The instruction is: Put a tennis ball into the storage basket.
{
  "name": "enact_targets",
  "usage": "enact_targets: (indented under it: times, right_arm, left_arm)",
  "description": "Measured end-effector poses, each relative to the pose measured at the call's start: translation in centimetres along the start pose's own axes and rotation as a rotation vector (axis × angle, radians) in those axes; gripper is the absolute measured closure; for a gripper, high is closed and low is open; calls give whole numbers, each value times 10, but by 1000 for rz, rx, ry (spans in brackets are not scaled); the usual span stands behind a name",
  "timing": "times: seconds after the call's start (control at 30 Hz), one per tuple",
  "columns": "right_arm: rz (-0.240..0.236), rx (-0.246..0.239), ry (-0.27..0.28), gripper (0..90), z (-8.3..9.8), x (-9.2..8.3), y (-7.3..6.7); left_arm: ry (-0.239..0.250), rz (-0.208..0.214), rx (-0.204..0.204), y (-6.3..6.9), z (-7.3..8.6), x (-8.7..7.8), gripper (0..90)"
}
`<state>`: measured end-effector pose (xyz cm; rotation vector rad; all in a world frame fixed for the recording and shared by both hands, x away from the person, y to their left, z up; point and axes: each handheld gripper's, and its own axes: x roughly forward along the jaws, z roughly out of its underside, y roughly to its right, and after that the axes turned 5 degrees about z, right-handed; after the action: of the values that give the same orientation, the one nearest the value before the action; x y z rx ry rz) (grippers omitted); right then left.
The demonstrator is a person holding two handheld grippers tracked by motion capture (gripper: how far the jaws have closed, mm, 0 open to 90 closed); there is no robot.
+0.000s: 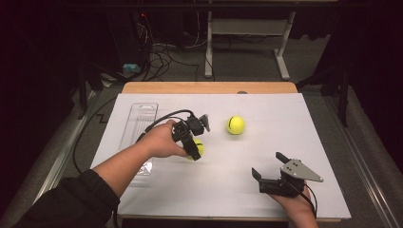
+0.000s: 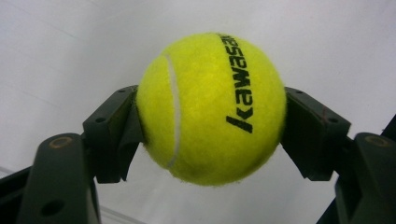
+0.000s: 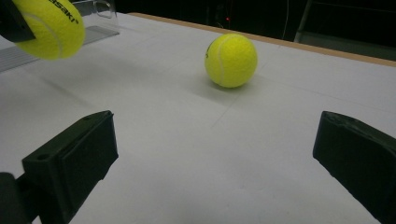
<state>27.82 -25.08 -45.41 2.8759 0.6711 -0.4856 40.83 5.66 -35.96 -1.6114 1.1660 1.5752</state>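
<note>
Left claw (image 2: 211, 135) clamped on fuzzy yellow tennis ball (image 2: 211, 108)
Gripped across its middle for carrying; right claw (image 1: 269, 167) rests spread apart, empty.

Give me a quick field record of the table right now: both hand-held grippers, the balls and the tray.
left hand-held gripper: shut on held tennis ball, lettering "kawasa" visible
right hand-held gripper: open, holding nothing, low over the table
free tennis ball: resting on the white surface, apart from both grippers
clear plastic tray: lies along the table's left side, contents cannot tell
</note>
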Motion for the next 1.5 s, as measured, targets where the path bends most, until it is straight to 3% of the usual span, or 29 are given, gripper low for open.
enact_targets:
  times: [0.63,1.5]
  right_arm:
    - [1,-2,-2,0,0,0,-1]
    - [-1,-1,-9,0,1,1,-1]
  left_arm:
    - [23,0,-67,-19,27,-21,273]
    - [49,-51,-230,-59,77,-52,273]
